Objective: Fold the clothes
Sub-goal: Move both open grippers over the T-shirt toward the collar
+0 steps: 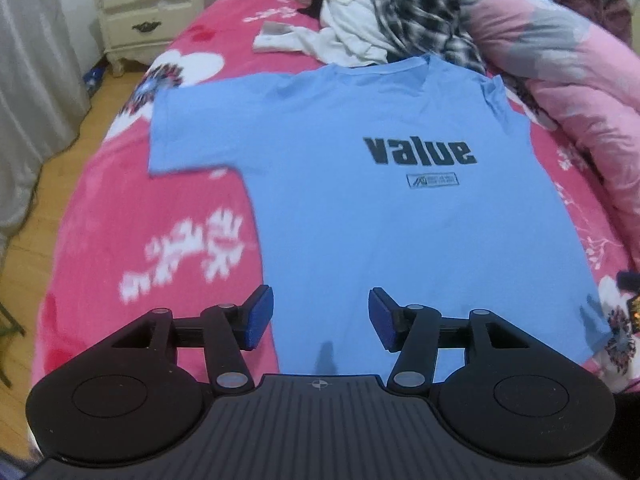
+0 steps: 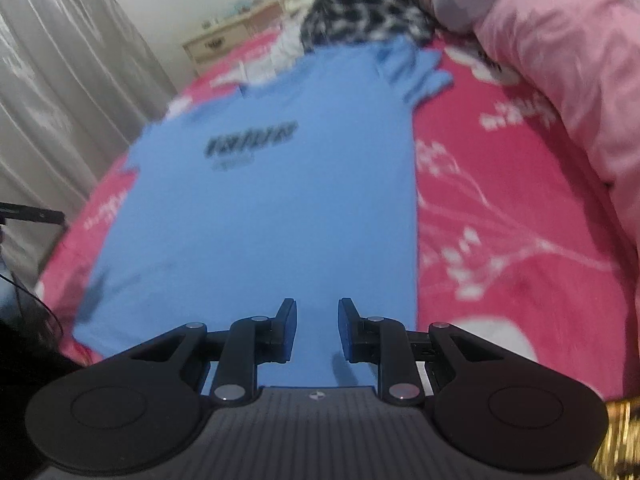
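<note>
The blue T-shirt (image 1: 360, 200) lies spread flat, print up, on the red floral bed (image 1: 140, 220), likely so its edges are easy to reach. Both the left gripper (image 1: 321, 318) and right gripper (image 2: 317, 330) hover over the hem, fingers spread and holding nothing (right sleeve is bunched).

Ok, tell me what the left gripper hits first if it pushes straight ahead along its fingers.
Probably the light blue cotton T-shirt spread flat on the bed: the open left gripper points over its hem, fingers empty. Depth is unclear.
</note>
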A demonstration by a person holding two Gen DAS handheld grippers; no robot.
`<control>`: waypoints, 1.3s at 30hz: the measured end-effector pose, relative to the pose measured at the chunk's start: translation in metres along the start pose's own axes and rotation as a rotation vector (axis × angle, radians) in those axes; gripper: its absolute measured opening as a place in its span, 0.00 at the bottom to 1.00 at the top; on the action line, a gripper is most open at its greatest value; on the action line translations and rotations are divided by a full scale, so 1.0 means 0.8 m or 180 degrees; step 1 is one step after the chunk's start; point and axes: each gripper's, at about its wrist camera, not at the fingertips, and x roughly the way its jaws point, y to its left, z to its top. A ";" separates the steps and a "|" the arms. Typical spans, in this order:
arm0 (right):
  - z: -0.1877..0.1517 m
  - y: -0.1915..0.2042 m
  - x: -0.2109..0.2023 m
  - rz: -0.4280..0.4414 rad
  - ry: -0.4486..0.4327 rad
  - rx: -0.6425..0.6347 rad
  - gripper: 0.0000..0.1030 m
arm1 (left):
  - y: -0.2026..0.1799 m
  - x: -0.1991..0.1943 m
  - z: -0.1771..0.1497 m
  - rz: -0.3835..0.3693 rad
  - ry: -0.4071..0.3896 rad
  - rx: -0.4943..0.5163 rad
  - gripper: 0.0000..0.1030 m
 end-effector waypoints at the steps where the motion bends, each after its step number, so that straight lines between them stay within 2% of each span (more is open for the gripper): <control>1: 0.011 0.000 0.002 0.0053 -0.0073 -0.0023 0.24 | -0.009 0.002 0.015 0.0009 0.0006 0.0086 0.51; 6: 0.074 0.007 0.006 0.0021 -0.0351 -0.0143 0.27 | -0.062 -0.008 0.100 -0.0109 -0.0045 0.0371 0.51; 11: 0.149 0.010 -0.032 0.0034 -0.0562 -0.0446 0.45 | -0.124 -0.019 0.153 -0.0242 -0.0361 0.0709 0.56; 15: 0.212 0.014 -0.051 0.0000 -0.0726 -0.0480 0.52 | -0.162 0.007 0.149 -0.0456 -0.0560 0.0771 0.58; 19: 0.269 0.025 -0.054 -0.0009 -0.0797 -0.0451 0.58 | -0.193 0.054 0.127 -0.0523 -0.0259 0.0931 0.58; 23: 0.311 0.039 -0.048 -0.0003 -0.0935 -0.0495 0.76 | -0.201 0.077 0.104 -0.0589 -0.0232 0.1111 0.58; 24: 0.316 0.042 -0.046 0.0001 -0.0988 -0.0471 0.76 | -0.199 0.082 0.097 -0.0589 -0.0256 0.1099 0.58; 27: 0.324 0.039 -0.030 0.0135 -0.1165 -0.0284 0.86 | -0.184 0.099 0.084 -0.0527 -0.0243 0.0976 0.58; 30: 0.310 0.029 -0.004 0.0288 -0.1263 -0.0078 0.93 | -0.164 0.113 0.080 -0.0446 -0.0191 0.0792 0.58; 36: 0.285 0.010 0.045 0.0219 -0.1083 0.0133 0.97 | -0.132 0.137 0.094 -0.0413 -0.0199 0.0350 0.59; 39: 0.279 -0.003 0.066 0.0173 -0.1028 0.0311 0.99 | -0.136 0.143 0.097 -0.0483 -0.0236 0.0368 0.60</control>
